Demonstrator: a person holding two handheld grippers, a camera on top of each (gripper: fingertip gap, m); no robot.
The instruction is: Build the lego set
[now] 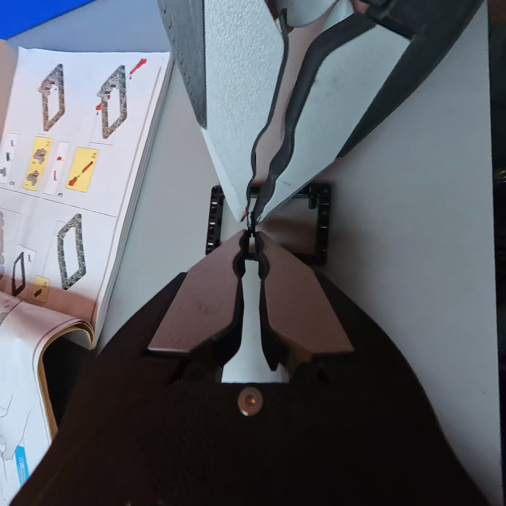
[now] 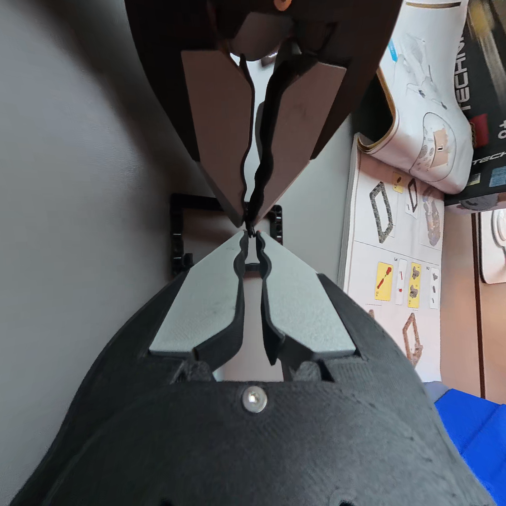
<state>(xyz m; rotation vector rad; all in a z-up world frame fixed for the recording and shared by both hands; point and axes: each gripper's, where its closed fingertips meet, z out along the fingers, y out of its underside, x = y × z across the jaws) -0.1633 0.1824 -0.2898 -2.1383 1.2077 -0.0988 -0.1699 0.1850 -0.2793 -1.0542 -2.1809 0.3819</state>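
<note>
The left tongs (image 1: 251, 235), brown-padded, and the right tongs (image 2: 251, 235), grey-padded, meet tip to tip, both nearly closed on a tiny dark pin piece (image 1: 250, 225), probably to pass or join it. Under them the black rectangular beam frame (image 1: 323, 219) lies on the white table (image 1: 410, 246), near the open instruction booklet (image 1: 82, 164) for reference.
</note>
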